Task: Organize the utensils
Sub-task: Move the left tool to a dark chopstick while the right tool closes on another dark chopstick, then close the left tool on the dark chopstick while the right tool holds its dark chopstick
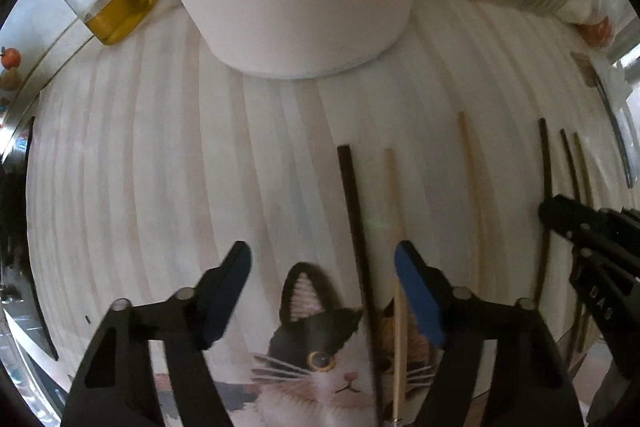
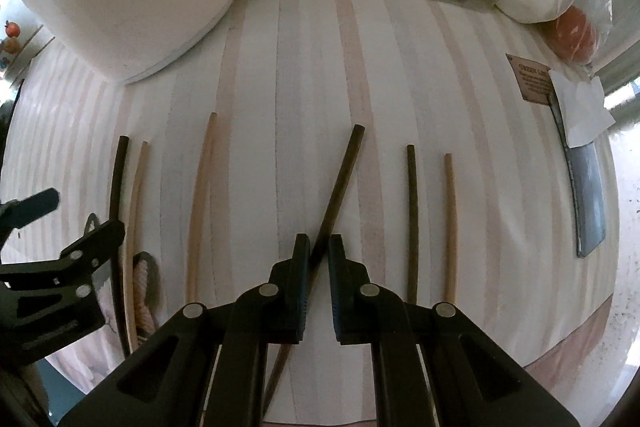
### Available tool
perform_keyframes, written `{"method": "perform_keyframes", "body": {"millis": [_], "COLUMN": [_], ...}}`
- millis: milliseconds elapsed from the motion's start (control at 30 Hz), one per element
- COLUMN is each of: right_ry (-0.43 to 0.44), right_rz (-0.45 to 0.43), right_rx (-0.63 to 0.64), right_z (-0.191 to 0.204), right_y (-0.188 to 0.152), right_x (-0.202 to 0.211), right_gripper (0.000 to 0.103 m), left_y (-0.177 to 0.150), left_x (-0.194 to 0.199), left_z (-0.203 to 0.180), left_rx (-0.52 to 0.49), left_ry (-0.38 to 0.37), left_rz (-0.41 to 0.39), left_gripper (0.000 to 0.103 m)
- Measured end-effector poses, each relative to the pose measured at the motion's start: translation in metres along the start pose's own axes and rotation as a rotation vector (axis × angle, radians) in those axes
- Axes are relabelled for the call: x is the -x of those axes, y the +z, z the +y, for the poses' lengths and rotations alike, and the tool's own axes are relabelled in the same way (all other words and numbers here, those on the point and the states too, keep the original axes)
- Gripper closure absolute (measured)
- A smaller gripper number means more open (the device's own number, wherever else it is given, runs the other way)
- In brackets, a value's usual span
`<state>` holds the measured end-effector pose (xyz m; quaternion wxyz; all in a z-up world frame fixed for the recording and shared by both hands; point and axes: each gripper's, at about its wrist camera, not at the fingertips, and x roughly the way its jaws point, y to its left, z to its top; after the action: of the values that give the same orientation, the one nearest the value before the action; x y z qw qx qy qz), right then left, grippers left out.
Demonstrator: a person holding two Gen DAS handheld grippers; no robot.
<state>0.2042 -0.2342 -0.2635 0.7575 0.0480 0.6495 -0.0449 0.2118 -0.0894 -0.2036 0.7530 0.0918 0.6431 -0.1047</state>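
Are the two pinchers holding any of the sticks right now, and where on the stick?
The right gripper pinches one dark chopstick near its lower end. The left gripper is open around a dark and a light chopstick, holding nothing.

Left claw (image 1: 323, 301): matte black linkage arms with triangular cut-outs carried two flat fingers (image 1: 418, 297) faced with blue pads; round silver pins marked each pivot. Right claw (image 2: 319, 287): identical black frame, silver pivot pins and blue-lined fingers (image 2: 298, 283). White lettering, partly legible, appeared on its side in the left view.
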Motion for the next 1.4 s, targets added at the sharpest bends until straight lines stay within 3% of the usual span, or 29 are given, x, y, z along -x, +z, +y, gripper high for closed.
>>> {"method": "perform_keyframes", "body": {"millis": [67, 167, 233, 533, 933, 1167, 1300, 1400], "right_ry": [0.002, -0.004, -0.011, 0.020, 0.042, 0.052, 0.069, 0.066], "right_rz": [0.002, 0.004, 0.003, 0.027, 0.061, 0.072, 0.099, 0.102], "right_rx": [-0.002, 0.001, 0.007, 0.019, 0.056, 0.053, 0.025, 0.027], "right_z": [-0.005, 0.000, 0.001, -0.004, -0.009, -0.010, -0.016, -0.018], "right_y": [-0.001, 0.003, 0.002, 0.010, 0.024, 0.026, 0.028, 0.026], "right_x": [0.001, -0.001, -0.002, -0.006, -0.007, -0.006, -0.008, -0.008], "right_gripper": [0.093, 0.093, 0.093, 0.094, 0.094, 0.094, 0.094, 0.094], "left_y": [0.002, 0.005, 0.006, -0.005, 0.004, 0.006, -0.007, -0.013], "left_x": [-0.003, -0.005, -0.006, -0.003, -0.006, -0.006, -0.006, -0.006], "left_z": [-0.002, -0.002, -0.001, 0.050, 0.037, 0.033, 0.037, 0.033], "left_rx": [-0.012, 0.000, -0.001, 0.058, 0.048, 0.056, 0.083, 0.076], "left_ry": [0.019, -0.019, -0.015, -0.002, -0.026, -0.050, -0.081, -0.051], "left_rz": [0.007, -0.001, 0.000, 0.014, 0.002, 0.044, 0.071, 0.047], "left_gripper": [0.063, 0.084, 0.090, 0.092, 0.096, 0.094, 0.093, 0.096]}}
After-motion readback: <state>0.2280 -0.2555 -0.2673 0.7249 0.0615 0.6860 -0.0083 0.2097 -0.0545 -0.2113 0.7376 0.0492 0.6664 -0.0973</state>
